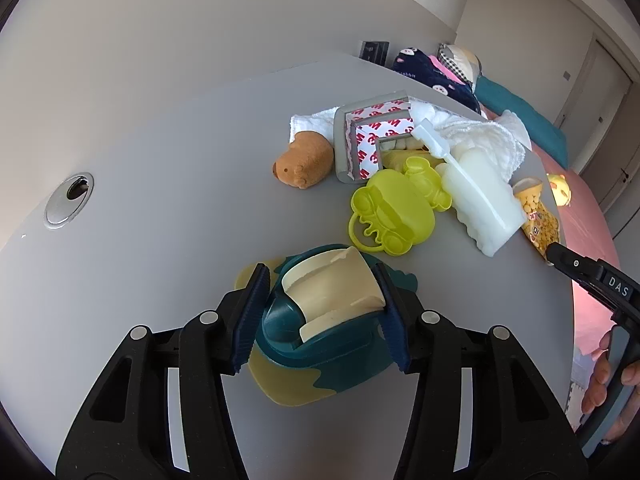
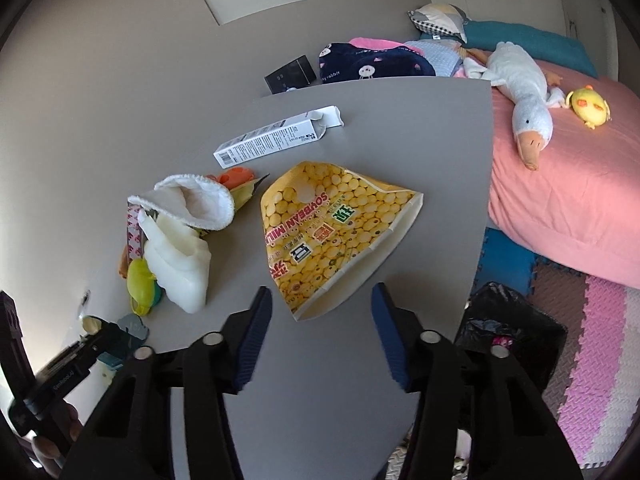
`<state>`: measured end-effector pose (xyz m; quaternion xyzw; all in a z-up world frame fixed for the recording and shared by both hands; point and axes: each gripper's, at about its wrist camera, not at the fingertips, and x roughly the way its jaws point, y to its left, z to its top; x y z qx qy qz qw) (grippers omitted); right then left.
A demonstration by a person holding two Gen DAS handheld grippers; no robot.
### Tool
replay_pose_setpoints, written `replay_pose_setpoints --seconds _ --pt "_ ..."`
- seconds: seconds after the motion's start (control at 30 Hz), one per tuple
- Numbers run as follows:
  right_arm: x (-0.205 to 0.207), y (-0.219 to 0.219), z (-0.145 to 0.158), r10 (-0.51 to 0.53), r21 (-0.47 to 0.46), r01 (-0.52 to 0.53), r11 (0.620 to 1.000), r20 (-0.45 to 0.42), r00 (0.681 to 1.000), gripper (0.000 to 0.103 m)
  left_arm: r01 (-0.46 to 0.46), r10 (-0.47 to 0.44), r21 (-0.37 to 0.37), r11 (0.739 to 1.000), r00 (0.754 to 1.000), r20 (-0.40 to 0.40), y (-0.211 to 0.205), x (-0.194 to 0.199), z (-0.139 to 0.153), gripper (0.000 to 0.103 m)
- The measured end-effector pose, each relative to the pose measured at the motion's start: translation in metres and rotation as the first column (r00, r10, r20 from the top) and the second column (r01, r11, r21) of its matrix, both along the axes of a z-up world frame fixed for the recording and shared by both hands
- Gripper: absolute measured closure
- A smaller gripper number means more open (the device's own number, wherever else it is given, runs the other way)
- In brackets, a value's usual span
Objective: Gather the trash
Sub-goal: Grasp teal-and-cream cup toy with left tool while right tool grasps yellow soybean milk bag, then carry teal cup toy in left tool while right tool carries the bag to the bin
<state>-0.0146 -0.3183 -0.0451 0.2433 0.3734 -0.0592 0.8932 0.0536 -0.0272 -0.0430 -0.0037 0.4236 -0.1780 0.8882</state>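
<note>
In the left wrist view my left gripper (image 1: 322,316) is shut on a teal and cream toy (image 1: 320,320) that rests on the grey table (image 1: 160,200). In the right wrist view my right gripper (image 2: 320,336) is open and empty, just short of a flattened yellow soybean milk carton (image 2: 332,232). A white cardboard box (image 2: 276,138) with an open flap lies beyond the carton. A bin with a black bag (image 2: 512,344) stands on the floor right of the table. The carton's corner also shows in the left wrist view (image 1: 536,212).
A pile lies on the table: brown capybara plush (image 1: 304,160), grey corner guards with 3M tape (image 1: 368,136), yellow-green toy (image 1: 392,212), white foam block (image 1: 480,204), white towel (image 2: 196,200). A pink bed (image 2: 568,184) with a plush goose (image 2: 520,92) stands to the right.
</note>
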Motion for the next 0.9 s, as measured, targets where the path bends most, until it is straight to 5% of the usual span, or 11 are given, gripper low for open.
replay_pose_setpoints --seconds 0.4,0.47,0.53,0.9 --pt "0.01 -0.006 -0.003 -0.013 0.129 0.007 0.992 0.04 0.999 0.071 0.021 -0.021 0.003 1.0 1.0 0.003 -0.003 0.002 0.001 0.052" --pt "0.013 -0.006 -0.005 -0.009 0.145 0.003 0.989 0.042 0.999 0.092 0.021 -0.021 0.004 1.0 1.0 0.003 -0.003 0.002 0.001 0.052" --pt "0.014 -0.006 -0.003 -0.006 0.153 -0.005 0.988 0.069 0.998 0.099 0.02 -0.02 0.004 1.0 1.0 0.004 -0.002 0.002 0.001 0.052" --pt "-0.01 -0.002 0.03 0.001 0.024 -0.005 1.0 0.142 0.99 0.1 0.006 -0.007 0.013 1.0 0.998 0.068 -0.009 -0.007 0.017 0.06"
